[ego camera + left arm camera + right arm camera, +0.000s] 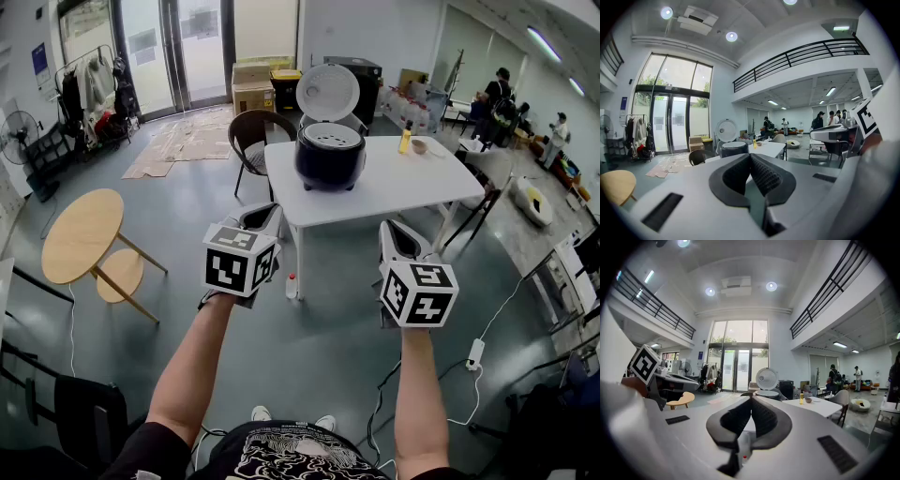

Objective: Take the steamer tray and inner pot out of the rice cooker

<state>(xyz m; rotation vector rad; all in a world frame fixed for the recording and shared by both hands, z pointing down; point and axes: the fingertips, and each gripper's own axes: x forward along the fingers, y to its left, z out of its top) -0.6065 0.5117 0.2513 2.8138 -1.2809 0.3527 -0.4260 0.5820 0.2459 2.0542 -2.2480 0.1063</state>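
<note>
A black rice cooker (330, 157) stands on a white table (394, 187) well ahead of me, its round white lid (327, 92) raised. A pale perforated steamer tray (330, 137) shows in its mouth; the inner pot is hidden. Both grippers hang in the air short of the table, over the floor. My left gripper (262, 217) is shut with nothing in it, and so is my right gripper (401, 234). In the left gripper view the shut left gripper (750, 157) points at the cooker (733, 149). The right gripper (751, 400) points at the cooker (767, 393) too.
A brown chair (258, 131) sits behind the table. A yellow bottle (405, 141) and a small bowl (419, 145) stand on its far right. Two round wooden tables (82, 234) are at left. A power strip with cable (475, 353) lies on the floor at right; people stand far back.
</note>
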